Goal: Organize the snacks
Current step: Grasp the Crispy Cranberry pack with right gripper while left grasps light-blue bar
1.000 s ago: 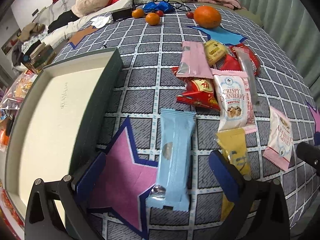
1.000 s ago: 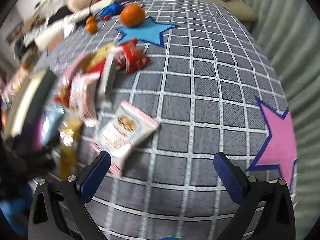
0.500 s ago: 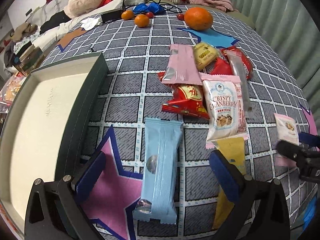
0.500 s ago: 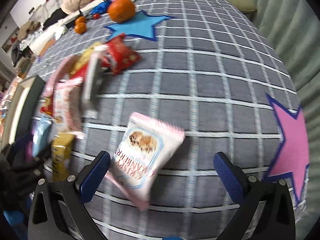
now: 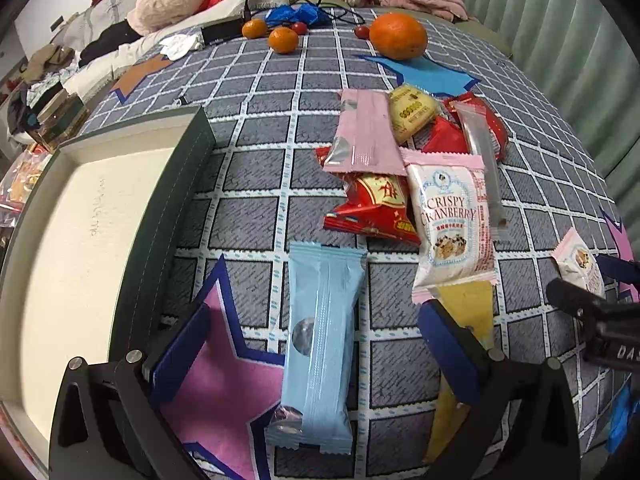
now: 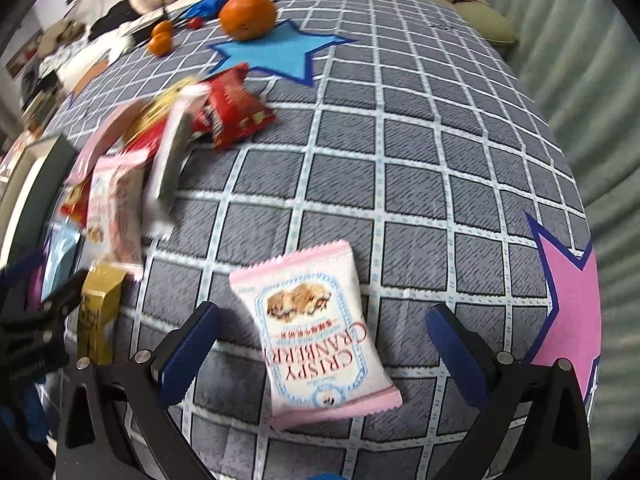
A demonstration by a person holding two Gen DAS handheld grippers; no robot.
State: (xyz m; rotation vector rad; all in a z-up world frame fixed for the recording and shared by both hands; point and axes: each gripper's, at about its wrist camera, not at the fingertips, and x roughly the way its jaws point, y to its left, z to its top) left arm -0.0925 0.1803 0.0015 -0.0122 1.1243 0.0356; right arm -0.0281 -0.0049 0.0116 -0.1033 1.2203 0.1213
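My left gripper (image 5: 316, 344) is open, its jaws on either side of a light blue snack bar (image 5: 320, 336) lying on the checked cloth. A dark green tray (image 5: 176, 216) with a cream floor sits to its left. A pile of snacks lies beyond: a pink bar (image 5: 366, 132), a red packet (image 5: 376, 206), a Crispy Cranberry pack (image 5: 450, 224) and a yellow packet (image 5: 468, 312). My right gripper (image 6: 320, 344) is open, its jaws on either side of a second Crispy Cranberry pack (image 6: 316, 332), which also shows in the left wrist view (image 5: 580, 266).
A large orange (image 5: 398, 36) and two small oranges (image 5: 283, 39) lie at the far end with a cable and blue bag (image 5: 296, 14). Clothes are heaped beyond. The cloth drops off at the right edge beside a green curtain (image 5: 580, 60).
My right gripper has swung left and forward until the small cranberry pack lies between its jaws. My left gripper shifted slightly over the blue bar.
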